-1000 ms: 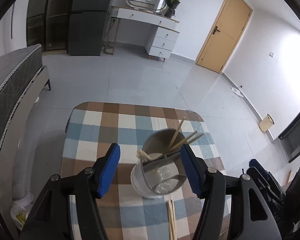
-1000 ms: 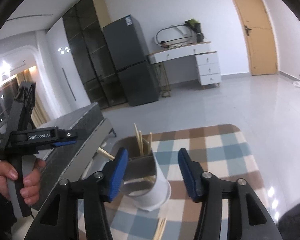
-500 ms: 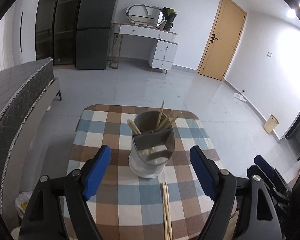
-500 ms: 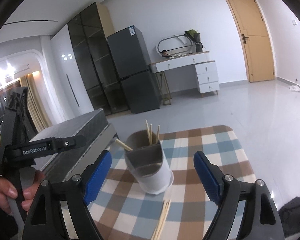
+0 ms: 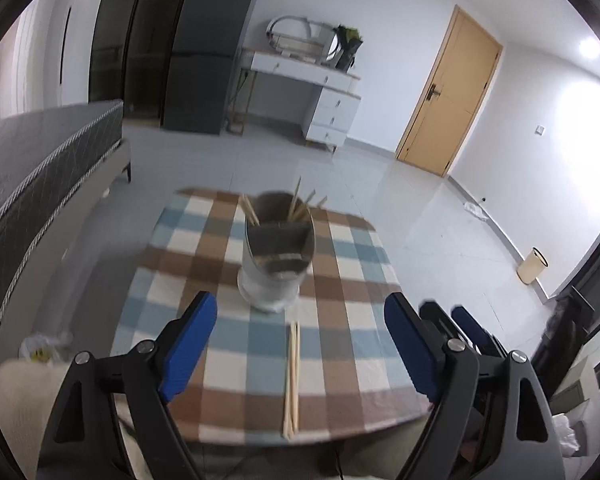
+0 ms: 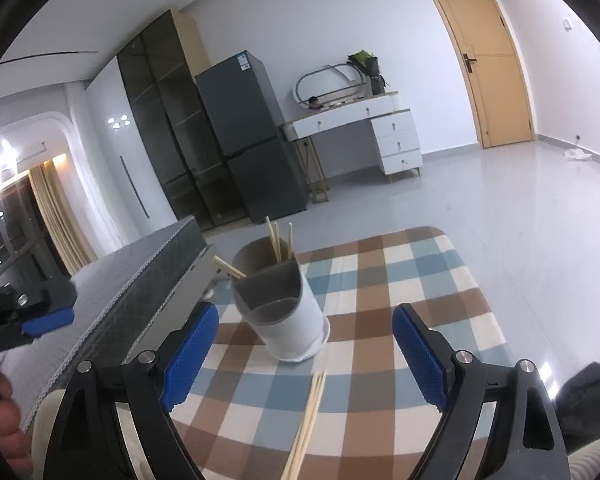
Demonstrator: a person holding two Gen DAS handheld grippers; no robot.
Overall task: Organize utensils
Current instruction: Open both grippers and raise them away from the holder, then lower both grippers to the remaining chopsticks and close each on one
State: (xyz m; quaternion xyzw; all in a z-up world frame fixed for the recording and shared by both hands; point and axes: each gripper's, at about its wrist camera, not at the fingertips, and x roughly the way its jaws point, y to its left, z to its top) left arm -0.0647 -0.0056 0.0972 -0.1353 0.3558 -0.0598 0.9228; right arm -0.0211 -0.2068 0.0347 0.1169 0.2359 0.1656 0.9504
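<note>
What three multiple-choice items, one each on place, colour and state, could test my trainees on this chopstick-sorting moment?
1. Where do the loose chopsticks lie?
A. inside the holder
B. on the tablecloth in front of the holder
C. on the floor

2. What colour are the pads of the right gripper?
A. blue
B. red
C. yellow

3. How do the jaws of the left gripper stand?
A. shut on chopsticks
B. shut on the holder
C. open, holding nothing

Key: B, the pair lies flat on the cloth nearer the camera than the holder; A, both pads show blue; C, the pads are wide apart with nothing between.
</note>
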